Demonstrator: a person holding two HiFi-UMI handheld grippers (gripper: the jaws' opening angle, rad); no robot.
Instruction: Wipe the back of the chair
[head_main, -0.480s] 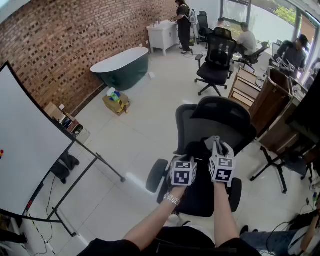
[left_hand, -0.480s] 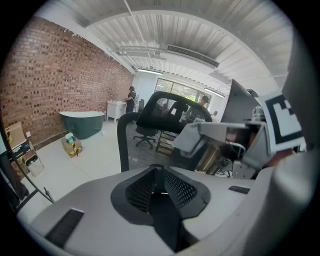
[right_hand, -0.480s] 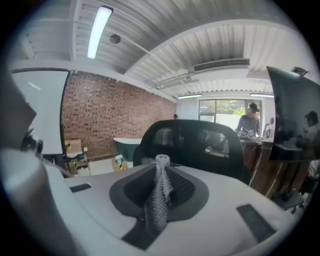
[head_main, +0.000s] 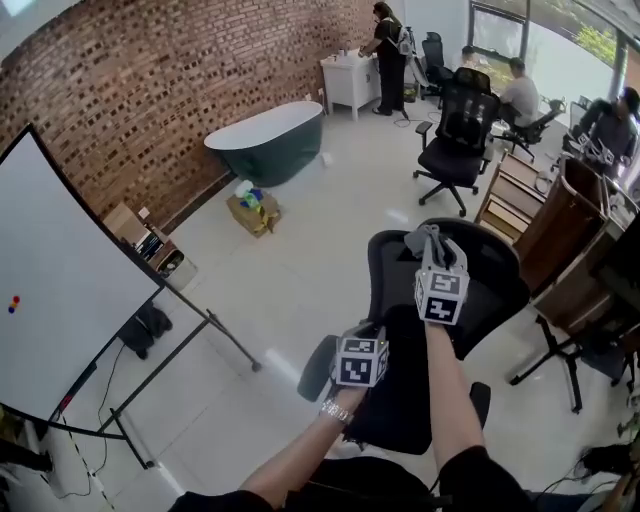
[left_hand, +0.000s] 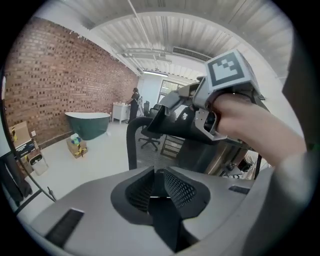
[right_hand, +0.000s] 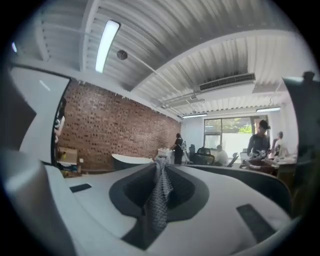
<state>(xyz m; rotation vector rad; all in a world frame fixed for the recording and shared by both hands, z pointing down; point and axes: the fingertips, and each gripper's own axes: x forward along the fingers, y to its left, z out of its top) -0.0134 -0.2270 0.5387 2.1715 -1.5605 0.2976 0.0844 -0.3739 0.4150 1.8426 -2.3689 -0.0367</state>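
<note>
A black mesh office chair (head_main: 478, 300) stands just in front of me, its back (left_hand: 132, 142) facing me. My right gripper (head_main: 424, 240) is raised near the top of the chair back and is shut on a grey mesh cloth (right_hand: 159, 197), which hangs out between its jaws (right_hand: 160, 162). My left gripper (head_main: 372, 330) is lower, at the left edge of the chair back. Its jaws (left_hand: 156, 172) are shut, with nothing visible between them. In the left gripper view the right gripper (left_hand: 172, 117) crosses above, held by a hand.
A whiteboard (head_main: 60, 300) on a wheeled stand is at my left. Further off are a green bathtub (head_main: 265, 140) by the brick wall, a cardboard box (head_main: 255, 212), a second office chair (head_main: 462, 135), wooden furniture (head_main: 560, 230) at right, and people at desks.
My right gripper has risen with the cloth from beside the left gripper up to the top of the chair back. The left gripper stays low.
</note>
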